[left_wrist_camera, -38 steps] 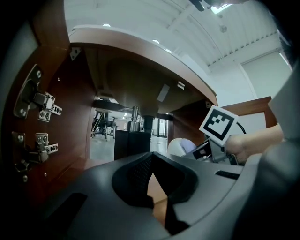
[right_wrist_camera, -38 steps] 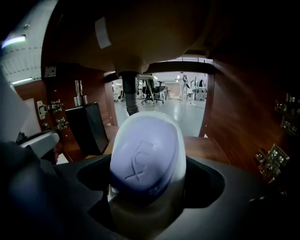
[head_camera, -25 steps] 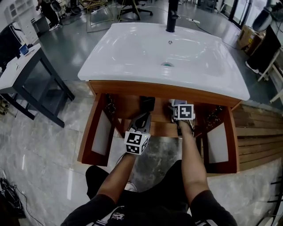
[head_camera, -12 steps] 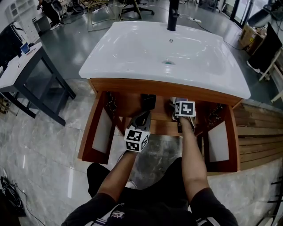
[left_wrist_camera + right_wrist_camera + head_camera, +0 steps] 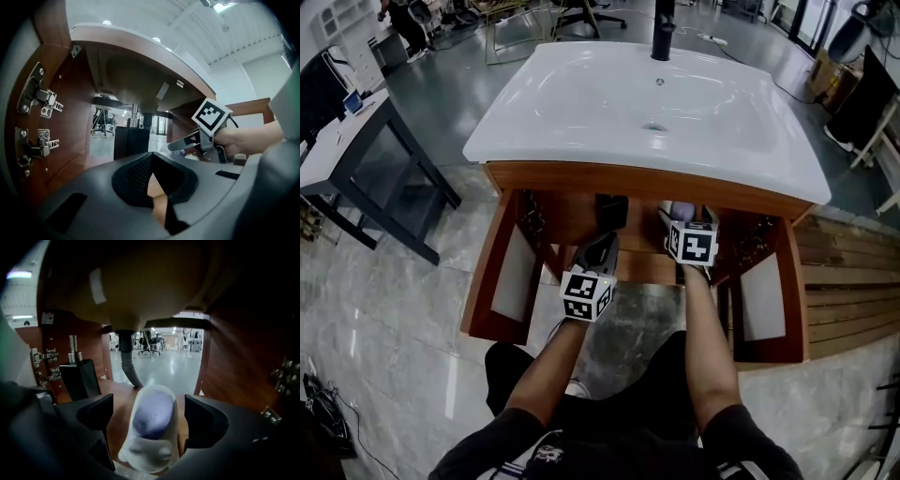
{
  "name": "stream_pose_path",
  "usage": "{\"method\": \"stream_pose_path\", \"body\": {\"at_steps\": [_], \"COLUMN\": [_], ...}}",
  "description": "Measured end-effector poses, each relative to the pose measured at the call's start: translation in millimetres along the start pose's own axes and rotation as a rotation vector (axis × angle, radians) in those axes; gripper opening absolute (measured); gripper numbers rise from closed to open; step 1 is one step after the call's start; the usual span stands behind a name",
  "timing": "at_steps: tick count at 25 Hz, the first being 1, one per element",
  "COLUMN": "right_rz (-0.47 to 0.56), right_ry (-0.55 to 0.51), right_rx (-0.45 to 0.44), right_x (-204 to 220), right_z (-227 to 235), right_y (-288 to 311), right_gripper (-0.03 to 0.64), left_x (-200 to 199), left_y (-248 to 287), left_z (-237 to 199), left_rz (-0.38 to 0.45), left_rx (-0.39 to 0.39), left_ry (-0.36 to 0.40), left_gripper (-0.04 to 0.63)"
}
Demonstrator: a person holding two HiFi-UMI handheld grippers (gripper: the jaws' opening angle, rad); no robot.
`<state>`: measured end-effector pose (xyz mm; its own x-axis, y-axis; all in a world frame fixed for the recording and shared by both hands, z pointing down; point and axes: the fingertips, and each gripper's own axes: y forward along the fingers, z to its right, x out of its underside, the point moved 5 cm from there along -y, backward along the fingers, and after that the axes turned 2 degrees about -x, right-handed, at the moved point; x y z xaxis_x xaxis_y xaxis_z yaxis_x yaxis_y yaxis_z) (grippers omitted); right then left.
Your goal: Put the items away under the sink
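Observation:
Under the white sink [image 5: 581, 103] the wooden cabinet [image 5: 647, 180] stands with both doors swung out. A black pump bottle [image 5: 612, 211] [image 5: 79, 376] [image 5: 131, 140] stands on the cabinet floor at the back. A white bottle with a purple cap [image 5: 152, 427] [image 5: 680, 210] lies between the jaws of my right gripper [image 5: 150, 413] [image 5: 684, 228], which is open, with a gap on each side of the bottle. My left gripper [image 5: 153, 161] [image 5: 602, 246] is shut on nothing and points into the cabinet, left of the right gripper [image 5: 176, 145].
A grey drain pipe [image 5: 129, 366] hangs from the basin behind the white bottle. Door hinges [image 5: 35, 98] line the left wall. The doors [image 5: 502, 272] [image 5: 764, 300] flank my arms. A dark table [image 5: 356, 141] stands at the left and wooden planks [image 5: 848, 281] lie at the right.
My right gripper has drawn back a little toward me, and the white bottle now shows beyond its cube. The left gripper has hardly moved.

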<state>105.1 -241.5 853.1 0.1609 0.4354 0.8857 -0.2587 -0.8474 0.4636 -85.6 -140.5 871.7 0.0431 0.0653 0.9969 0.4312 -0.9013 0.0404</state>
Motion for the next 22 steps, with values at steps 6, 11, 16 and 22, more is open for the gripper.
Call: {"method": "stream_pose_path", "body": {"at_steps": [6, 11, 16, 22], "right_rz": [0.157, 0.209, 0.265, 0.317], "right_ry": [-0.048, -0.073, -0.095, -0.115], "right_rx": [0.012, -0.026, -0.012, 0.031], "right_x": [2.5, 9.9, 13.0, 20.4], "right_z": [-25.0, -36.8, -39.9, -42.1], "right_y": [-47.1, -71.1, -91.4, -102.8], "right_gripper": [0.471, 0.469, 0.365, 0.114], "left_x": [-14.9, -27.7, -34.4, -36.2], "left_y": [2.5, -3.6, -12.1, -17.3], "left_z": [-6.8, 0.4, 9.6, 19.6], "left_rz": [0.029, 0.059, 0.082, 0.097], "left_rx": [-0.014, -0.011, -0.004, 0.002], "left_ry": [0.036, 0.039, 0.03, 0.04], "left_gripper": [-0.002, -0.002, -0.002, -0.002]}}
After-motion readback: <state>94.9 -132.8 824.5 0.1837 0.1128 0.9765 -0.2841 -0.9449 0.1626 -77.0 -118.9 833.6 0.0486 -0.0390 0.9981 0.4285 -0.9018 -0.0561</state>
